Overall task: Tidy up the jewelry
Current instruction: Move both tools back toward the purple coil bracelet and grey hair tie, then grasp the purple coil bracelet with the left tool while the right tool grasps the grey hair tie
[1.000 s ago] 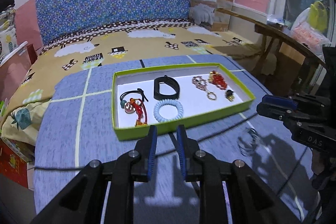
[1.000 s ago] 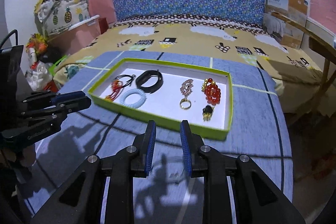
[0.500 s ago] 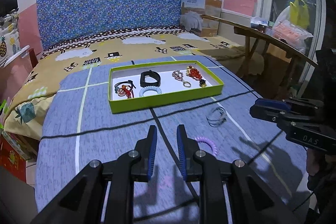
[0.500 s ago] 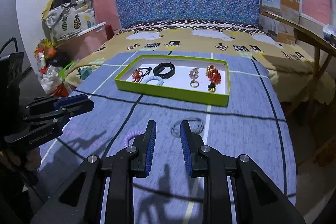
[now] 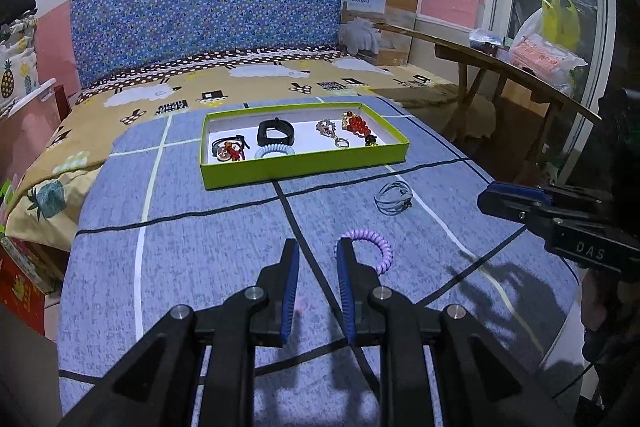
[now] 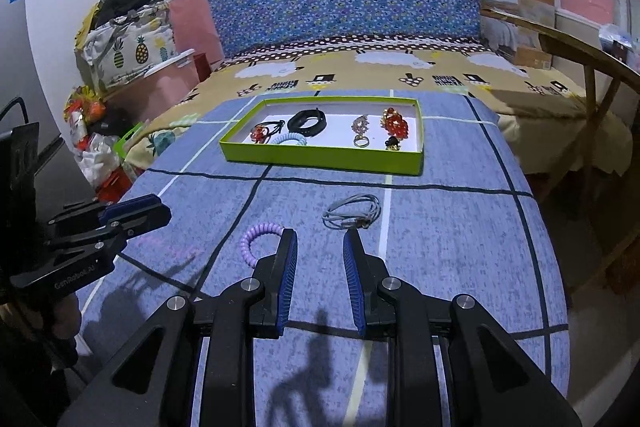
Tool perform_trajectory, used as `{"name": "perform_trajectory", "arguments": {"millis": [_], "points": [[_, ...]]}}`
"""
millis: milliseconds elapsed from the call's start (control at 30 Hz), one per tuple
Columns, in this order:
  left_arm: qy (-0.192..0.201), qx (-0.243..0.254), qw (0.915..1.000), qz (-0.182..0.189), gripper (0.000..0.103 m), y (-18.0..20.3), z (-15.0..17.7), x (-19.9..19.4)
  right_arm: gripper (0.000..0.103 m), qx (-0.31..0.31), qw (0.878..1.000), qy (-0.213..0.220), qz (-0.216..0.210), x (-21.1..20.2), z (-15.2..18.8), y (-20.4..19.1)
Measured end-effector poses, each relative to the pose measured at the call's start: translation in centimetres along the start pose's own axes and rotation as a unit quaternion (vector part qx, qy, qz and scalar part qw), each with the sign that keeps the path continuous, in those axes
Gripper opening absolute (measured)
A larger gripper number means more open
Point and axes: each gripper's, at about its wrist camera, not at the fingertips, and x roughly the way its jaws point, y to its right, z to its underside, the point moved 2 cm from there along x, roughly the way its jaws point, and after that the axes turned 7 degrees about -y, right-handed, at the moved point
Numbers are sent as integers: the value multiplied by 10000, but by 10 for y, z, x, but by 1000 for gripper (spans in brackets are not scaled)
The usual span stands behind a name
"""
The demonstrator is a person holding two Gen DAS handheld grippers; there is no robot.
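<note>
A green tray sits at the far end of the blue cloth and holds several jewelry pieces, among them a black band, a pale blue coil and red beads. A purple coil bracelet and a grey wire bangle lie loose on the cloth in front of the tray. My left gripper is open and empty just left of the purple coil. My right gripper is open and empty, just short of the grey bangle.
The blue cloth covers a table set against a bed with a yellow cover. A wooden rail and bags stand at the right. Boxes and bags stand at the left.
Both grippers have pulled back from the tray toward the near end of the table. The purple coil and the grey bangle have come into view. Both stay open.
</note>
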Motion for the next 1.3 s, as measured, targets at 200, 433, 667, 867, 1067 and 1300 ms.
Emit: {"name": "perform_trajectory", "arguments": {"millis": [200, 433, 667, 867, 1067, 1300], "points": [[-32, 11, 10000, 13, 22, 2, 1, 4, 24, 15, 10000, -2, 25, 1, 1, 2], [-155, 17, 9999, 34, 28, 5, 1, 17, 24, 81, 9999, -133, 34, 12, 3, 7], [-393, 113, 9991, 114, 28, 12, -2, 39, 24, 265, 9993, -264, 60, 27, 1, 17], [-667, 200, 9975, 81, 28, 18, -2, 66, 24, 333, 9985, -403, 136, 46, -6, 24], [-901, 222, 9957, 65, 28, 22, -4, 82, 24, 639, 9963, -571, 108, 69, -16, 39], [-1017, 216, 9946, 48, 28, 24, -5, 89, 24, 953, 9926, -753, 53, 95, -31, 51]]}}
